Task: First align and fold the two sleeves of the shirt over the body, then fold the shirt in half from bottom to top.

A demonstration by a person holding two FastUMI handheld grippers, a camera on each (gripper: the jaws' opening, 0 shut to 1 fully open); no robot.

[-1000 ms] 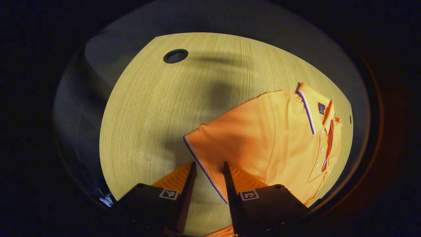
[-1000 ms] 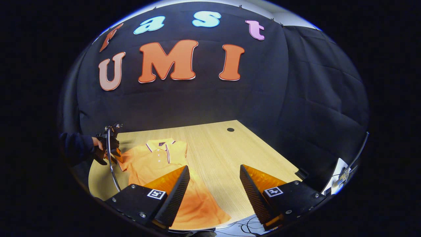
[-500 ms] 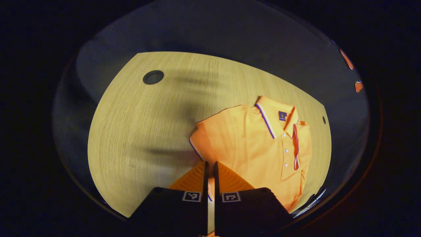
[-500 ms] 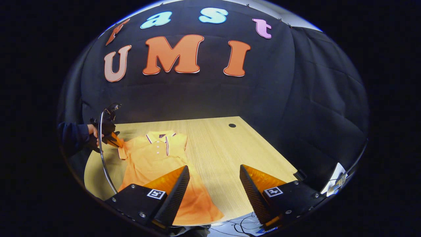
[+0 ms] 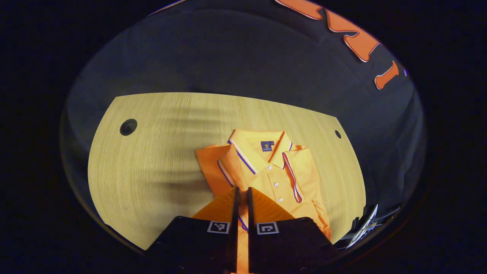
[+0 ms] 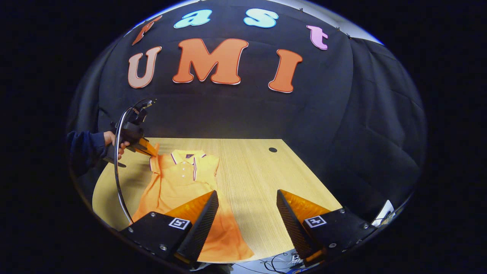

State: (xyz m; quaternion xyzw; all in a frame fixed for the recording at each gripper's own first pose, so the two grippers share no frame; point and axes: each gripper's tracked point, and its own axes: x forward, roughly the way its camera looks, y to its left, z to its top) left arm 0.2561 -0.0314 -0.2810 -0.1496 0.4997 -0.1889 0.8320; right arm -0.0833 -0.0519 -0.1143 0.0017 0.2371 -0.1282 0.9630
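An orange polo shirt (image 5: 279,179) (image 6: 179,182) with a blue-and-white trimmed collar lies on the wooden table (image 5: 152,160) (image 6: 258,171). My left gripper (image 5: 241,194) is shut on the shirt's sleeve (image 5: 225,173) at its trimmed hem, and the sleeve is lifted and folded in toward the collar. In the right gripper view the left gripper (image 6: 152,150) shows at the far left, held by a hand (image 6: 114,142) in a dark sleeve, pinching that sleeve above the table. My right gripper (image 6: 247,198) hangs open over the table's near edge, beside the shirt's lower body, with nothing between its fingers.
Two round cable holes sit in the table (image 5: 128,126) (image 5: 338,134); one of them shows in the right gripper view (image 6: 272,149). Black cloth walls close in the back and sides. Cables and white equipment lie past the table's near edge (image 6: 289,258).
My left gripper closed on the sleeve hem, then lifted it and carried it inward over the shirt toward the collar. The right gripper stayed open and barely moved.
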